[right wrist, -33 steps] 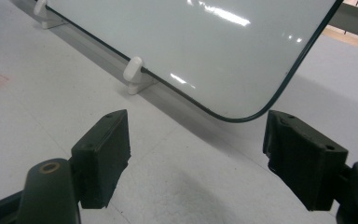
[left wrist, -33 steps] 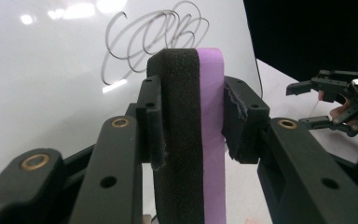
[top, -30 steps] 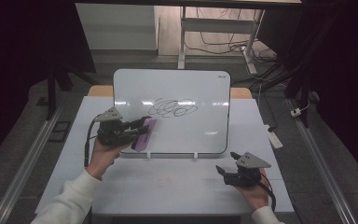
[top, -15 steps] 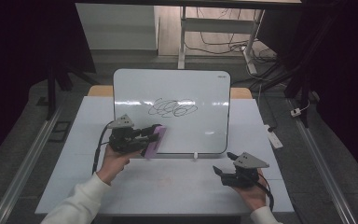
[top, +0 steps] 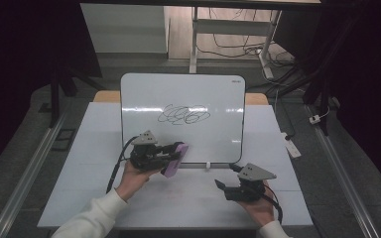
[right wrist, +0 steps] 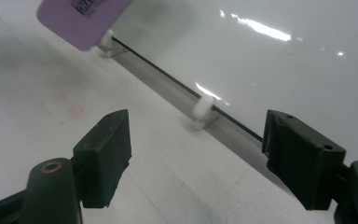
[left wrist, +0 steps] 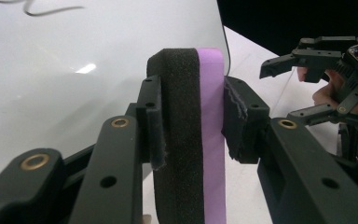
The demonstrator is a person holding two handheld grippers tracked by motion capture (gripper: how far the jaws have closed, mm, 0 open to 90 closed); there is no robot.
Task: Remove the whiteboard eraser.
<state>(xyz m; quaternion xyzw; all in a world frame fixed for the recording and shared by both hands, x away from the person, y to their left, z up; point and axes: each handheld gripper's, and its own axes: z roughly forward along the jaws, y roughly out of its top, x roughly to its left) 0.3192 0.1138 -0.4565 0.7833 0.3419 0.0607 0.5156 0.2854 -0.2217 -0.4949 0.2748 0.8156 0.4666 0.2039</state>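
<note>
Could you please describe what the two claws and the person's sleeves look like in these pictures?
Both the left claw and the right claw are black, with angular two-jaw fingers, brass-coloured pivot pins and a grey three-cornered plate on top. A black cable trails from each. The person wears white sleeves.

eraser: lower end cut off by the bottom edge of the left gripper view; top corner alone inside the right gripper view, label print there cropped and unreadable
scribble: cut by the top edge of the left gripper view
whiteboard: part of the lower left hidden behind the left gripper in the high view
person's sleeve: runs off the bottom edge
logo: too small to read
</note>
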